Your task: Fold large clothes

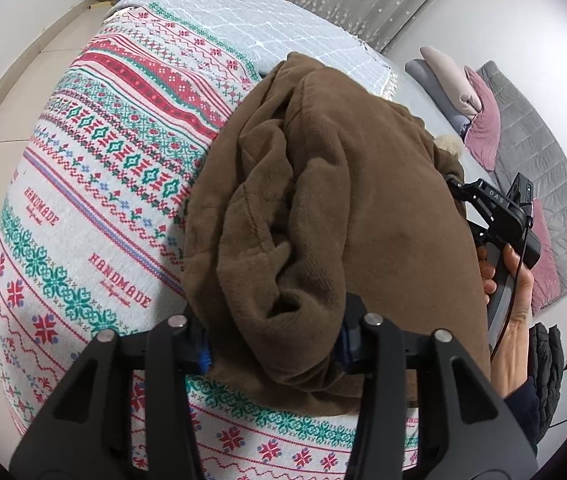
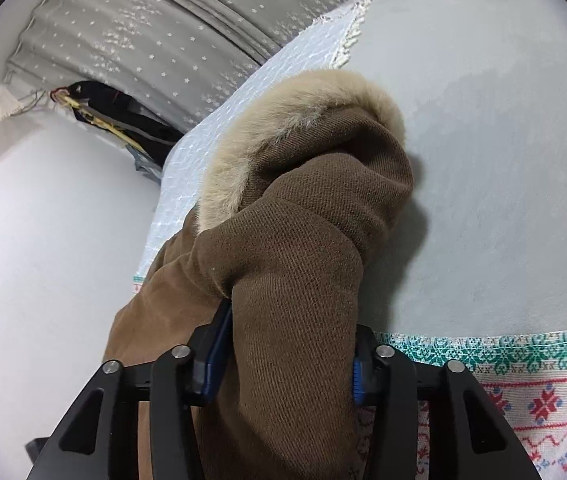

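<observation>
Now you have a bunched fold of the brown coat (image 1: 323, 200) clamped in each tool: the left gripper (image 1: 273, 344) grips a thick wad of the brown fabric at the near end, and the right gripper (image 2: 287, 356) is clenched on a roll of cloth just below the fur trim (image 2: 283, 120). Judging from that, you are carrying or spreading the coat, not yet creasing it. Keep both grips firm and pull the 2 ends apart evenly, so the bulk flattens before you lay it down; the wads look thick, so one could slip if you tug on 1 side only. Lower it square to the patterned blanket (image 1: 95, 200) instead of dragging it.

The coat sits heaped on the bed, over the patterned blanket's right part, reaching toward the grey sheet (image 2: 503, 160). It is heavy, soft, fleecy cloth in deep folds, with a pale fur edge, likely a hood. In the left view your right hand (image 1: 511, 320) holds its tool at the coat's far side.
</observation>
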### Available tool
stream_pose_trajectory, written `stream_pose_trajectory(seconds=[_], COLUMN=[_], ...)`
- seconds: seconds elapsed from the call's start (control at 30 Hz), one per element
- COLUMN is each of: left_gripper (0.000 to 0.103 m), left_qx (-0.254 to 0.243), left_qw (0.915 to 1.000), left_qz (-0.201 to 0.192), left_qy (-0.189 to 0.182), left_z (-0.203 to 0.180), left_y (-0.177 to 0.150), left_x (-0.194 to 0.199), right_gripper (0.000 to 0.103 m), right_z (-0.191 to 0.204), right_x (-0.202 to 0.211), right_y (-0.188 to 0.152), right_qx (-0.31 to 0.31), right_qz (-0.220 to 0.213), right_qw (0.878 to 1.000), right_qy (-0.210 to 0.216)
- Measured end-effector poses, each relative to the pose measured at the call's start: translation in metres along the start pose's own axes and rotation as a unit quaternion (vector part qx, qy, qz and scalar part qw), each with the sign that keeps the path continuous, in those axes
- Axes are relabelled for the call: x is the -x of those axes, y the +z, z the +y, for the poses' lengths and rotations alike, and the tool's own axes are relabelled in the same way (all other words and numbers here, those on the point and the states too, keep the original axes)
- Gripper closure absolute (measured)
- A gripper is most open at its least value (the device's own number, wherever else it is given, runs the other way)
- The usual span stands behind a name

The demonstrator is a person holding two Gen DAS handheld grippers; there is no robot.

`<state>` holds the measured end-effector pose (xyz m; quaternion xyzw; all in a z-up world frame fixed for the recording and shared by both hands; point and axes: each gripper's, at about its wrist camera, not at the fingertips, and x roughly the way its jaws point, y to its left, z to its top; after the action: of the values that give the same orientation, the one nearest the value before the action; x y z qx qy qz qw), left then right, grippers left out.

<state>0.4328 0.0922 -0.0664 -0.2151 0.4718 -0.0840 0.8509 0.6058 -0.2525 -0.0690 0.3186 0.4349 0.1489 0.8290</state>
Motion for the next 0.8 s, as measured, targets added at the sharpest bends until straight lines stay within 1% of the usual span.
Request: stream_pose_trajectory(seconds=[0.13,0.2,0.3,0.4,0.63,0.8], left_gripper=[0.066,0.066,0.068,0.069,0.07,0.07], left_qx=[-0.007,0.0,-0.001,-0.004,0.003,0.0], left_qw=[0.9999,0.9999,0.9999,0.9995,0.9978,0.9968], left_qz=[-0.006,-0.006,-0.012,-0.026,-0.048,-0.055], left_qy=[-0.005,-0.011,-0.012,-0.019,-0.045,-0.058], left_z=[-0.003,-0.001,-0.003,-0.007,-0.007,-0.012], left_y=[0.002,0.004,0.006,0.007,0.015,0.016], left_x=[0.005,0.006,0.01,0.018,0.038,0.053], right_gripper=[0.064,0.066,0.067,0.068,0.069,0.069], right_z=[0.006,0.013,0.02,0.031,0.067,0.079], right_x=[0.01,0.014,0.023,0.036,0.053,0.075], right_y=[-0.001,0.0,-0.003,-0.009,-0.006,-0.015], right_qx=[0.029,0.04,0.053,0.077,0.129,0.151], right_qz=[-0.013,-0.019,-0.027,-0.035,-0.04,-0.055], right_qw=[0.999,0.999,0.998,0.996,0.99,0.986], right_qy=[-0.018,-0.023,-0.024,-0.027,-0.041,-0.04])
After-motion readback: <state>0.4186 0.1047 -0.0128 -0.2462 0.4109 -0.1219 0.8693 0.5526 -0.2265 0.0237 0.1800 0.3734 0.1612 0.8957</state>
